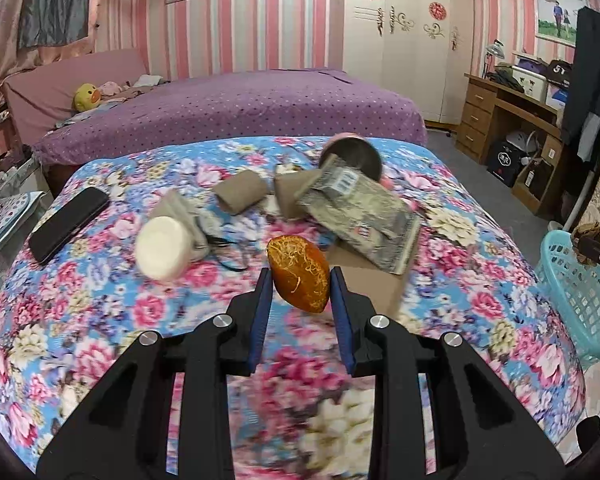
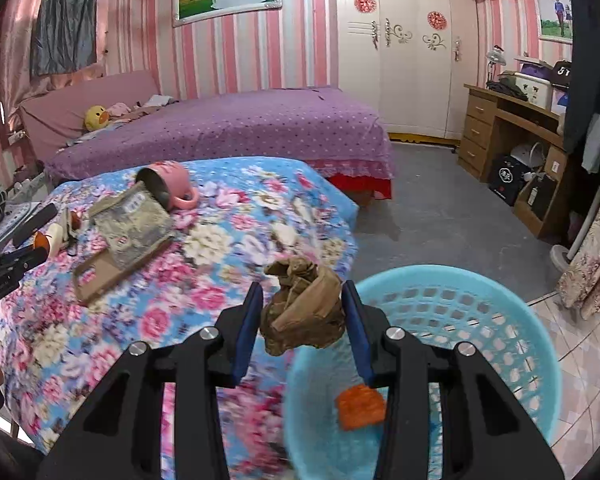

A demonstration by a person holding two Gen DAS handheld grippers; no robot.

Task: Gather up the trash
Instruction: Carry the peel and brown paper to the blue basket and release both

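Floral blue/pink quilt (image 1: 100, 320); turquoise basket (image 2: 500, 320); orange peel (image 1: 299, 276); brown paper wad (image 2: 304, 304).

home bedroom, purple bed (image 2: 228, 128), pink striped wall (image 2: 236, 52), white wardrobe (image 2: 412, 52), probably a wooden desk (image 2: 500, 120)

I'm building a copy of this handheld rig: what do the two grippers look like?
Both look alike. The left gripper and right gripper each have a matte black frame with cut-out linkage arms, round silver pivot bolts, and two flat fingers faced with ribbed blue pads. No cables, markings or sleeves show.
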